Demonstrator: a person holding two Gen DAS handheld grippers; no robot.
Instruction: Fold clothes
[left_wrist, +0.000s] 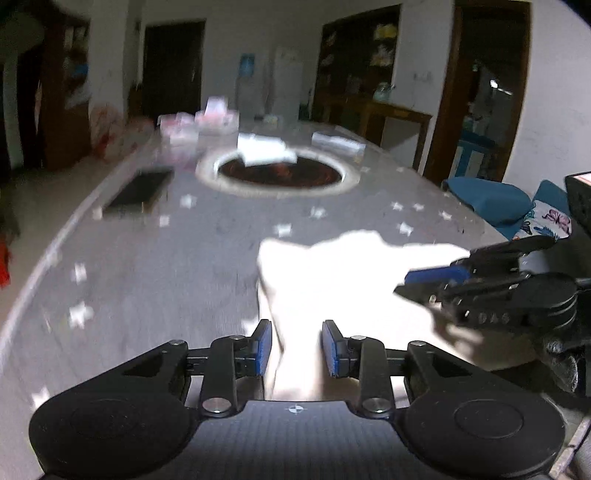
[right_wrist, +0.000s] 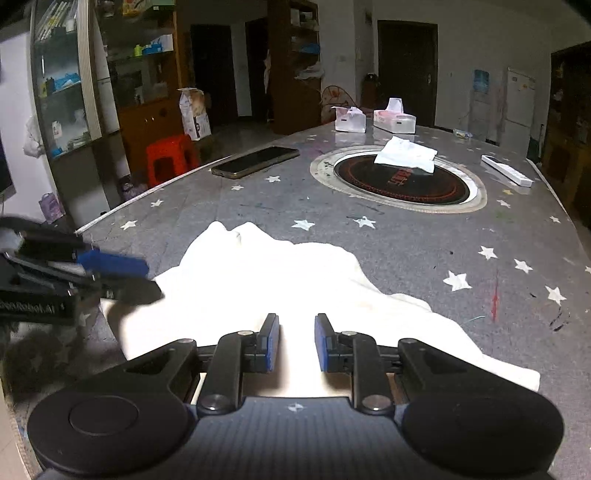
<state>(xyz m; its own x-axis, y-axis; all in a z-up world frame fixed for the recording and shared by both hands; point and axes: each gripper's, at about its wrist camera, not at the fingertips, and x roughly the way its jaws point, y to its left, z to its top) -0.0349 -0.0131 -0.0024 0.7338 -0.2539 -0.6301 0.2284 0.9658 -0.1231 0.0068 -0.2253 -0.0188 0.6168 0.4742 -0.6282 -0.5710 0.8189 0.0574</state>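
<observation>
A white garment (right_wrist: 280, 295) lies crumpled on the near part of a grey star-patterned table (right_wrist: 424, 243), overexposed so that its folds hardly show. At about nine o'clock from it in the right wrist view, the left gripper (right_wrist: 122, 275) reaches in over its left edge; in its own view the left gripper's blue pads (left_wrist: 263, 349) stand apart with a ridge of cloth running up between them, and the pads do not visibly press on it. No earlier picture shows how they got there. At six o'clock the right gripper (right_wrist: 295, 341) sits over the cloth's near edge, its pads (right_wrist: 274, 343) a little apart with white fabric in the gap; whether they pinch it cannot be told from the glare. Toward eleven o'clock lies a dark phone (right_wrist: 255, 161), at twelve a round dark inset (right_wrist: 402, 184) bearing a white tissue (right_wrist: 406, 153), with two tissue packs (right_wrist: 394, 118) beyond, and at one o'clock a white remote (right_wrist: 508, 170).
</observation>
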